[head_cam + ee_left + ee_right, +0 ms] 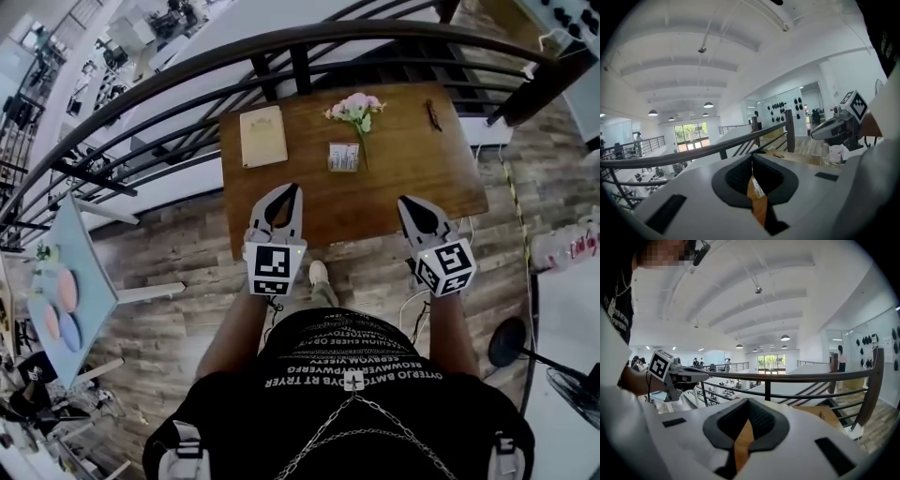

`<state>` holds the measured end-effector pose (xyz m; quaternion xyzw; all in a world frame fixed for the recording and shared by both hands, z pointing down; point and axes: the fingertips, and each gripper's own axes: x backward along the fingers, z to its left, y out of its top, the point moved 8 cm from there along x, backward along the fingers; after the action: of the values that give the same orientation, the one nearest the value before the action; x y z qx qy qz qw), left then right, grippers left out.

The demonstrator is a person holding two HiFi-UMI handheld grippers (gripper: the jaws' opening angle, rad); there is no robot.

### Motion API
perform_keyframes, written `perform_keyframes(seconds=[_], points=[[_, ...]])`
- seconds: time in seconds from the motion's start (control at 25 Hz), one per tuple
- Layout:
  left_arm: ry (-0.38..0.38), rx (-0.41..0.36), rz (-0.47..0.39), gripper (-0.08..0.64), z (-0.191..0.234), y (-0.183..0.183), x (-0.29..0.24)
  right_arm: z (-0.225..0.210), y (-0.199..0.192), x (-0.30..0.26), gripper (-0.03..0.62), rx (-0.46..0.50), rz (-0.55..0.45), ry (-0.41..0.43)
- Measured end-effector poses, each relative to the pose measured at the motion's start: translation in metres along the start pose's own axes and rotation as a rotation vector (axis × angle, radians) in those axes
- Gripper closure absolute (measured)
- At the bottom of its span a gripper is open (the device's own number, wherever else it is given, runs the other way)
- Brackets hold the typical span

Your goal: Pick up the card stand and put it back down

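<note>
The small card stand (344, 157), its print unreadable, stands on the brown wooden surface (412, 164), well beyond the closed, empty fingers of the left gripper (291, 191) and right gripper (404, 202).

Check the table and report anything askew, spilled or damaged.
Nothing stands out. The card stand sits near the middle of the wooden table, with the pink flowers just behind it and the cream booklet lying flat to its left. No spill or damage shows.
</note>
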<state>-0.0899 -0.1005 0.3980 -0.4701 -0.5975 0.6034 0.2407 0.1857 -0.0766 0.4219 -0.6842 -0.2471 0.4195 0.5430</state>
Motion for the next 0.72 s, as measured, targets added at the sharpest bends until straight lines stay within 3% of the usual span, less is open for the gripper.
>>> perform_keyframes(seconds=[0.72], points=[[-0.136, -0.004, -0.069, 0.532, 0.062, 0.025, -0.079, -0.029, 0.046, -0.049, 0.577, 0.024, 0.024, -0.158]])
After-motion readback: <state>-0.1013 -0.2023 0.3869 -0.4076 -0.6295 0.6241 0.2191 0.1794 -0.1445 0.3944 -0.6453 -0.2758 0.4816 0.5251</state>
